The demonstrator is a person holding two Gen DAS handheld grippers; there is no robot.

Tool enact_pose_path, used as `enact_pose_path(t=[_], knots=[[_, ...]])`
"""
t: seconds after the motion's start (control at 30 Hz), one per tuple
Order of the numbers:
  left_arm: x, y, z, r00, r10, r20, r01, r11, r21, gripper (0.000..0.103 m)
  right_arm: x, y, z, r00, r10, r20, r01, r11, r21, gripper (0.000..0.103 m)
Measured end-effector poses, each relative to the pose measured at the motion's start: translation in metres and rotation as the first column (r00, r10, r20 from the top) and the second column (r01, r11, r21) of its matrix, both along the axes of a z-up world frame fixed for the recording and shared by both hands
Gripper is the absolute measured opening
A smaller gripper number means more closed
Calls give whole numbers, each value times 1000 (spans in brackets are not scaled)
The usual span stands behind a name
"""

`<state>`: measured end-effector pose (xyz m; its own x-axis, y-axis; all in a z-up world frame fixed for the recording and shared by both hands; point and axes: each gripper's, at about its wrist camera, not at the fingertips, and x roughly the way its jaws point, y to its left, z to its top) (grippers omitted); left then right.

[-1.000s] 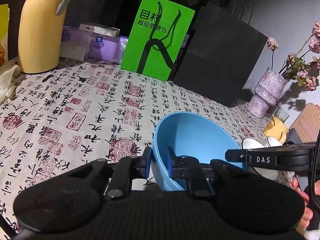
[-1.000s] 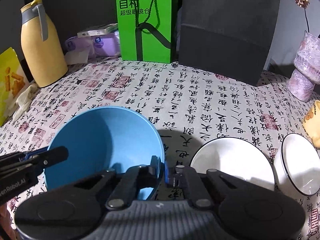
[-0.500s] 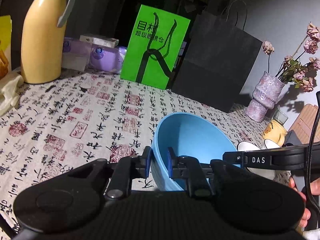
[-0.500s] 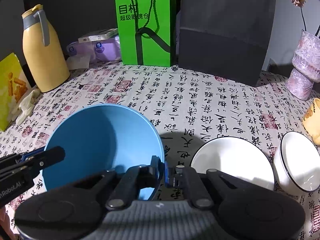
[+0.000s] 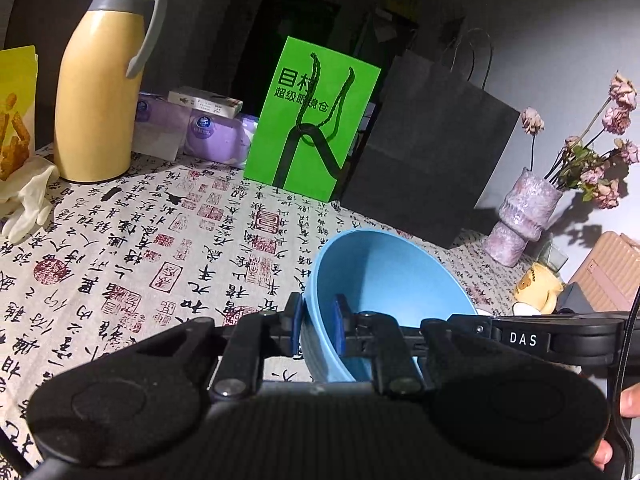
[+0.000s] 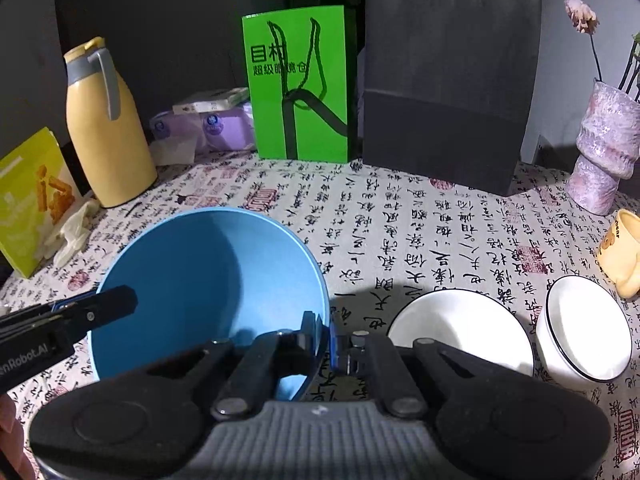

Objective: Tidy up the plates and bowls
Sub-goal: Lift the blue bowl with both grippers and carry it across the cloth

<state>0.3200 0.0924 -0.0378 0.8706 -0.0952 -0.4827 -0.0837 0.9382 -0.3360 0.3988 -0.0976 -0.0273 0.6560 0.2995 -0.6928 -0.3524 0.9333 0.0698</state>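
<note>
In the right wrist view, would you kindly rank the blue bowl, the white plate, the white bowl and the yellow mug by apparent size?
1. blue bowl, though it is nearest the camera
2. white plate
3. white bowl
4. yellow mug, partly cut off by the frame edge

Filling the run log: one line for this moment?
left hand-held gripper: shut on round blue bowl rim | right hand-held gripper: shut on opposite rim
</note>
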Motion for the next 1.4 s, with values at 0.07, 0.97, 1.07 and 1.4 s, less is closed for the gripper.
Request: enact_pose_path(t=[0.07,0.97,1.07,1.4], knots=[[-5,0,4,1000,3,8,-3,1000,3,16,-4,0,3,1000,4,7,-4,1000,7,6],[-84,7,40,995,66,80,-69,997,41,16,-75,9,36,994,69,88,-74,996,59,6],[-93,10,43,993,76,88,-80,996,42,16,-83,12,40,992,79,97,-85,994,62,6],[-123,24,47,989,112,100,-117,992,42,16,-107,28,47,987,116,114,-124,990,69,6]])
